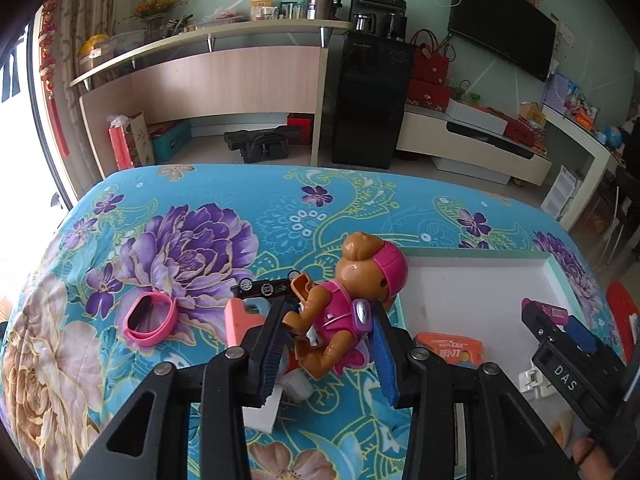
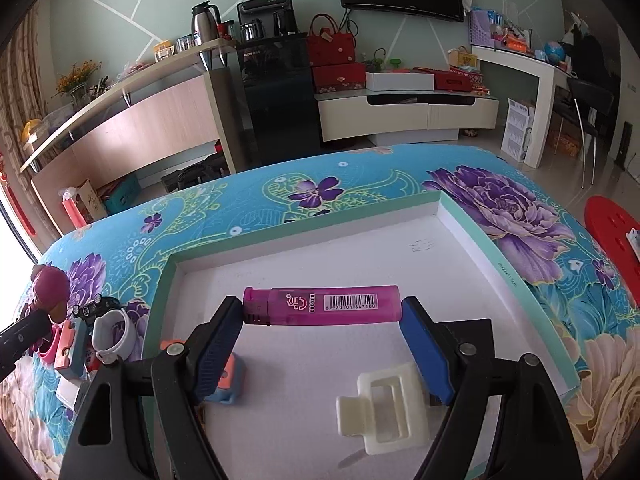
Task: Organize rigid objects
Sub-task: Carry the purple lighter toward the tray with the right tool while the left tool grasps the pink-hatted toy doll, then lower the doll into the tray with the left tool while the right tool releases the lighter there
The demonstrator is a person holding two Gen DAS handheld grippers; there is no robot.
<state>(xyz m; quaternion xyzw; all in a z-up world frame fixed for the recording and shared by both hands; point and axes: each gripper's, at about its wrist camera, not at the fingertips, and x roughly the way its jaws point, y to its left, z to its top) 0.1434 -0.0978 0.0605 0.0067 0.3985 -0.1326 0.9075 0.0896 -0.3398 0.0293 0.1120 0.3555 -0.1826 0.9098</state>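
left gripper: angled down, fingers pinching toy figure | right gripper: angled down, fingers pinching lighter endwise over tray

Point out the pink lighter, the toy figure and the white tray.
pink lighter [image 2: 322, 311], right wrist view, barcode label mid-body.
toy figure [image 1: 340, 312], left wrist view, pink torso.
white tray [image 2: 516, 276], right wrist view, right rim.

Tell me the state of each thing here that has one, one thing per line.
left gripper: shut on toy dog
toy dog: held, lifted above the cloth
right gripper: shut on lighter
lighter: held endwise, level, over the tray
tray: open, holding a white clip
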